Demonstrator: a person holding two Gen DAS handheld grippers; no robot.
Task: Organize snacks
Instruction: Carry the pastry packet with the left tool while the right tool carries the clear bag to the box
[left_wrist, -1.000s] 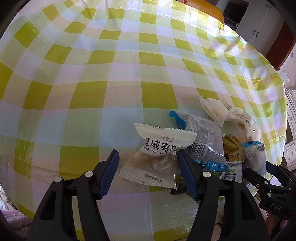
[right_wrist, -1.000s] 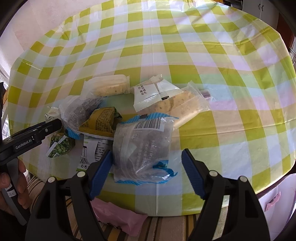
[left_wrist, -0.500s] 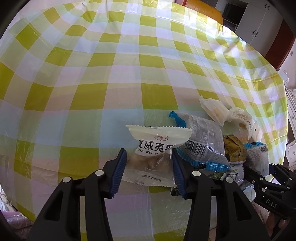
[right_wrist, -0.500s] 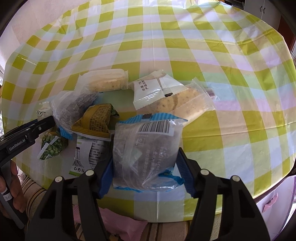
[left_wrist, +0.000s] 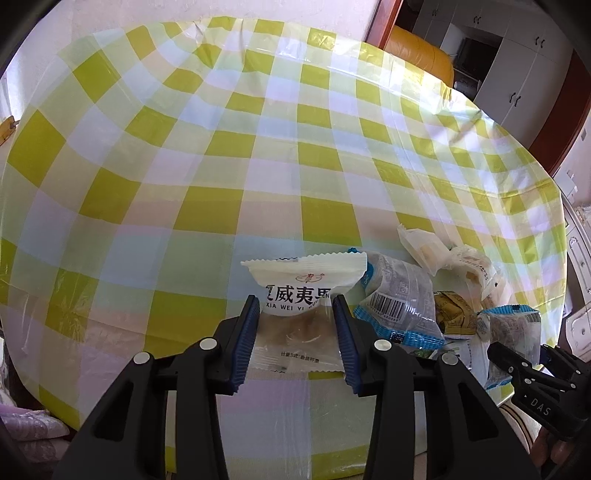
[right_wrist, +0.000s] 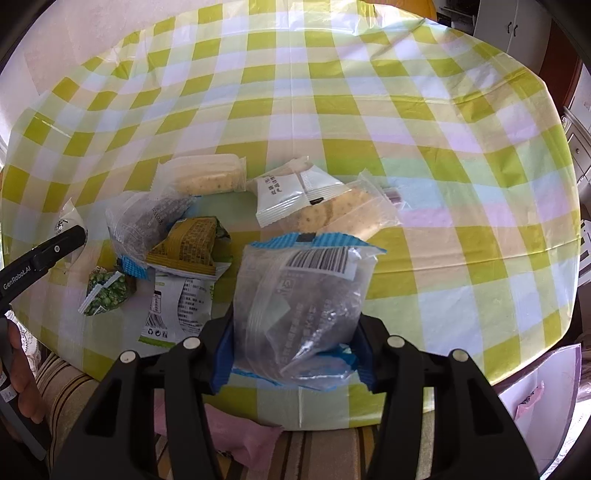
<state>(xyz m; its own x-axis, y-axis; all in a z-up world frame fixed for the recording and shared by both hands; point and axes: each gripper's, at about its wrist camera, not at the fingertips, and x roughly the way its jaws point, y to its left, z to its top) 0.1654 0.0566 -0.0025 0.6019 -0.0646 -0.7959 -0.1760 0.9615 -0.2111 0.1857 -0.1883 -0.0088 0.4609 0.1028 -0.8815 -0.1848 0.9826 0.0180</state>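
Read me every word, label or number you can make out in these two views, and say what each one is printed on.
"XIA WEI YI", under large Chinese characters: white snack packet between the left hand-held gripper's closing jaws.
"GenRobot.AI": left hand-held gripper's body, in the right wrist view.
"DAS": right hand-held gripper's body, in the left wrist view.
Barcode digits and small print on the clear blue-edged packet and the other wrappers: too small to read.

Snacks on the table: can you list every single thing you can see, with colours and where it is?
White packet: 1, white and clear, between the left tool's closing jaws.
Blue-edged packets: 2, clear with dark filling; one in the right tool, one in the pile.
Cracker packets: 2, clear, pale crackers, far side of the pile.
White sachet: 1, on a cracker packet.
Olive packet: 1, mid-pile.
Green pea packet: 1, near edge.
Tablecloth: 1, yellow-green check.
Left tool: black, blue pads.
Right tool: same, jaws closing.
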